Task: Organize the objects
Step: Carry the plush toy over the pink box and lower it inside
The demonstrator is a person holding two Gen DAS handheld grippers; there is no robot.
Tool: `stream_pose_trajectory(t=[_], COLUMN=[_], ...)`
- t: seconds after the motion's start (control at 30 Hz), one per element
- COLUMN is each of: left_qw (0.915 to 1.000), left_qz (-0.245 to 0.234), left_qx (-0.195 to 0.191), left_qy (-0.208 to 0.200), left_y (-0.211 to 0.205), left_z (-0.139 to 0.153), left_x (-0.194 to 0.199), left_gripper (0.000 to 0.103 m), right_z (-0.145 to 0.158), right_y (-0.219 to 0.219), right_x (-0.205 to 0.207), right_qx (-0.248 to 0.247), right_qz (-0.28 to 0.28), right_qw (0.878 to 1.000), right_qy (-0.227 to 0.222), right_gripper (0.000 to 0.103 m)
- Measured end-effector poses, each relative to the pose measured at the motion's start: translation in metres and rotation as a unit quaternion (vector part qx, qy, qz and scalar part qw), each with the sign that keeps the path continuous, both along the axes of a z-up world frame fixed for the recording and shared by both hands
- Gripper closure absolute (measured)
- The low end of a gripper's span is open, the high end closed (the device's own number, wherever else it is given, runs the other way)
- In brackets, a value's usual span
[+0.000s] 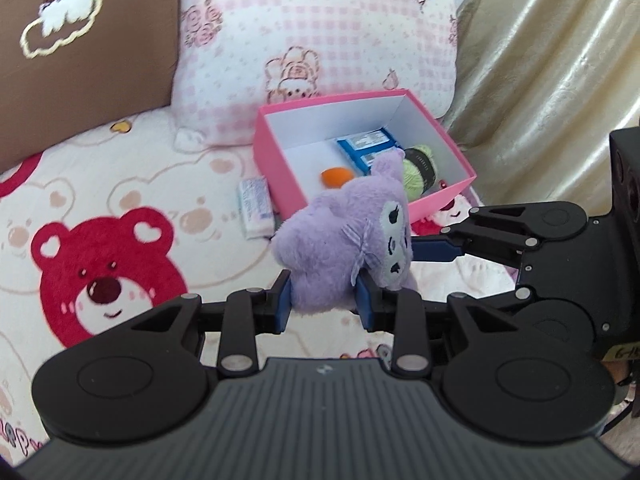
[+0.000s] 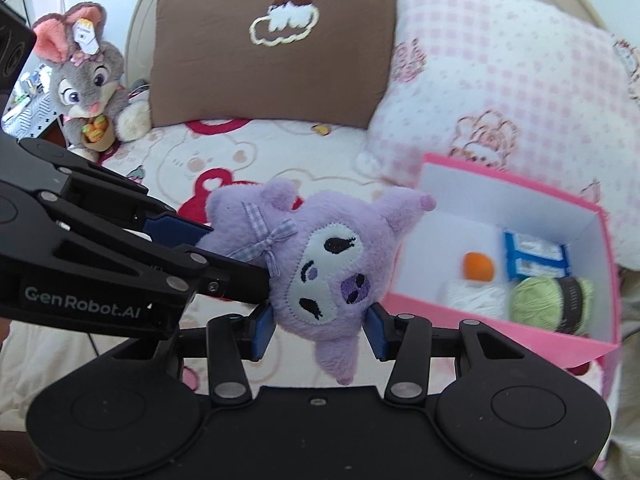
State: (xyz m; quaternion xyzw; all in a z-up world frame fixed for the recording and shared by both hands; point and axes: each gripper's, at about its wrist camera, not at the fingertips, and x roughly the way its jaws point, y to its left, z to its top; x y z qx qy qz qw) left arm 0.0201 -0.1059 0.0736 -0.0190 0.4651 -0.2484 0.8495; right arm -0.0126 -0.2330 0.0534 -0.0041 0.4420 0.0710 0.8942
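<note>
A purple plush toy with a white face is held above the bed by both grippers. My left gripper is shut on its body; it also shows in the right wrist view, coming in from the left. My right gripper is shut on the plush at its lower head; it shows in the left wrist view on the right. An open pink box lies just beyond, also in the right wrist view.
The box holds blue packets, an orange ball, green yarn and white yarn. A white packet lies beside it. A brown pillow, a pink pillow, a grey bunny plush and a curtain surround the bed.
</note>
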Motion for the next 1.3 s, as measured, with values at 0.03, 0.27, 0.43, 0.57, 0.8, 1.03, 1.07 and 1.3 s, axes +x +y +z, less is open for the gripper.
stream_pose_trajectory(t=[0.03, 0.27, 0.43, 0.57, 0.8, 1.03, 1.07, 1.3], left_qw=[1.0000, 0.9998, 0.9993, 0.9989, 0.9988, 0.9979, 0.9981, 0.9964], left_qz=[-0.003, -0.005, -0.004, -0.001, 0.007, 0.019, 0.019, 0.039], left_qx=[0.000, -0.020, -0.036, -0.045, -0.048, -0.054, -0.050, -0.045], left_qy=[-0.002, -0.001, -0.009, -0.017, -0.005, 0.031, 0.032, 0.060], left_y=[-0.004, -0.026, -0.039, -0.051, -0.077, -0.105, -0.110, -0.132], left_z=[0.001, 0.005, 0.013, 0.017, 0.002, -0.035, -0.040, -0.074], left_x=[0.002, 0.021, 0.044, 0.067, 0.112, 0.157, 0.162, 0.202], left_gripper=[0.073, 0.073, 0.072, 0.071, 0.071, 0.072, 0.072, 0.072], right_z=[0.002, 0.013, 0.025, 0.031, 0.020, -0.017, -0.022, -0.057], right_y=[-0.003, -0.023, -0.041, -0.059, -0.094, -0.124, -0.129, -0.154], right_x=[0.000, 0.004, 0.014, 0.029, 0.062, 0.092, 0.096, 0.126], right_qx=[-0.003, -0.046, -0.068, -0.073, -0.061, -0.072, -0.071, -0.079], right_qz=[-0.003, -0.007, -0.009, -0.019, -0.039, -0.047, -0.049, -0.050], right_qw=[1.000, 0.999, 0.997, 0.996, 0.996, 0.996, 0.996, 0.996], right_qy=[-0.003, -0.021, -0.041, -0.052, -0.043, -0.023, -0.017, 0.005], right_gripper=[0.051, 0.051, 0.052, 0.052, 0.053, 0.054, 0.054, 0.054])
